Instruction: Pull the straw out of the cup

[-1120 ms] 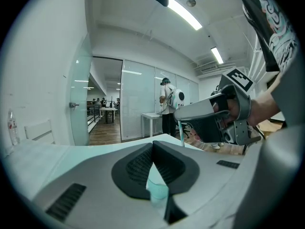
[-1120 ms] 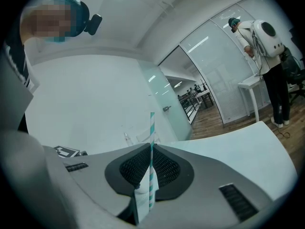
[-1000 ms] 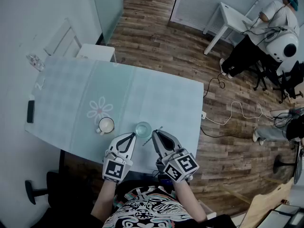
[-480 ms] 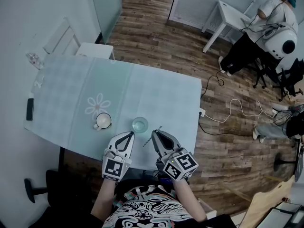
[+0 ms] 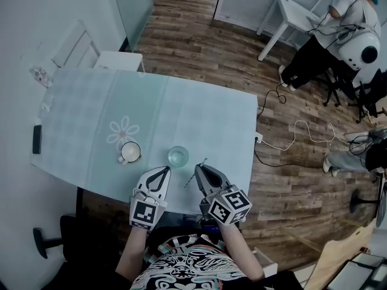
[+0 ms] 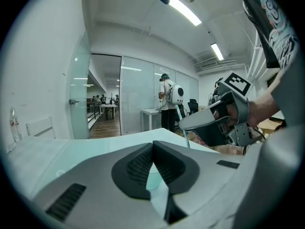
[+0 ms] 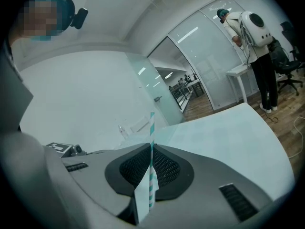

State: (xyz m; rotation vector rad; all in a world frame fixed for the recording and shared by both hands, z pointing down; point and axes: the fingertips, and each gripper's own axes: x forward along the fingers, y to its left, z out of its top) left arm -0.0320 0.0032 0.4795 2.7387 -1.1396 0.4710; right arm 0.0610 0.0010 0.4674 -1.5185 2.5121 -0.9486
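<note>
Right gripper [image 7: 151,149] clamped on striped straw [image 7: 152,123] (straw clear of glass cup [image 5: 178,156]); left gripper [image 6: 153,146] jaws together, holding nothing.

Cup [image 5: 179,156] near the table [image 5: 199,119] front edge, mug [image 5: 130,152] to its left, straw [image 7: 152,132] just right, apparently outside it.

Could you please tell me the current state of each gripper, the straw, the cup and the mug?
Left gripper: shut, holding nothing.
Right gripper: shut on the straw.
Straw: out of the cup, clamped between the right gripper's jaws.
Cup: upright on the table, no straw in it.
Mug: upright on the table, apart from the cup.
</note>
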